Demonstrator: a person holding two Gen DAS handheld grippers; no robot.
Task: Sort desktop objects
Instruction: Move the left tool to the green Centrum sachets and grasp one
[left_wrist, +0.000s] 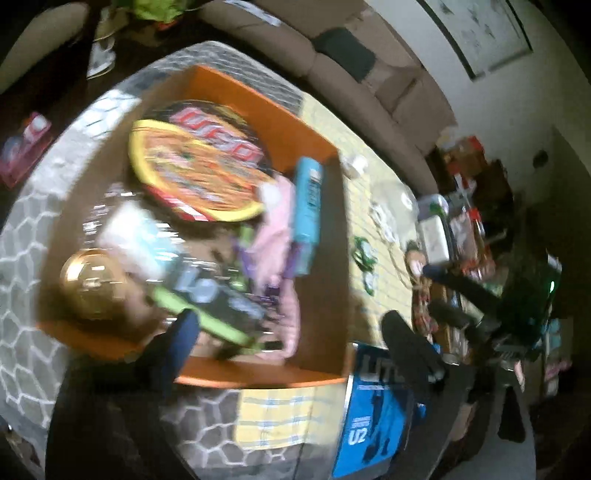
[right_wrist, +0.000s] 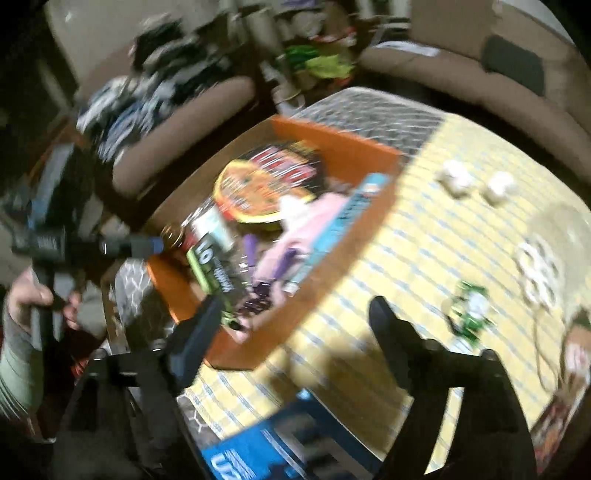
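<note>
Orange box (left_wrist: 258, 107): left wrist view; open-topped, resting on a grey hexagon-patterned mat (left_wrist: 22, 266), filled with sorted items.
Box contents: round noodle bowl (left_wrist: 195, 166) at the far side; blue carton (left_wrist: 306, 199) leaning on the right wall; pink cloth (left_wrist: 273, 236) beside the carton; gold lid (left_wrist: 90, 282) in the near left corner; green-edged dark pack (left_wrist: 207, 299) at the near side.
Left gripper (left_wrist: 291, 339): fingers spread wide, holding nothing; left finger over the near box wall, right finger over a blue U2 box (left_wrist: 373, 421).
Yellow cloth (left_wrist: 369, 173): right of the box; small white and green pieces lie on it, blurred.
Right gripper, seen here (left_wrist: 447, 291): low over clutter at the far right; jaw state cannot be told in this view.

Box (right_wrist: 332, 140): right wrist view; left of centre, same contents visible, blurred.
Right gripper (right_wrist: 295, 328): fingers wide apart, empty; left finger over the near box corner, right finger over the cloth (right_wrist: 424, 236).
Green item (right_wrist: 471, 314): on the cloth, right of the right finger, apart from it.
White pieces (right_wrist: 458, 177): farther back on the cloth.
Left gripper (right_wrist: 147, 245): at the left box edge, held by a hand (right_wrist: 26, 299).
</note>
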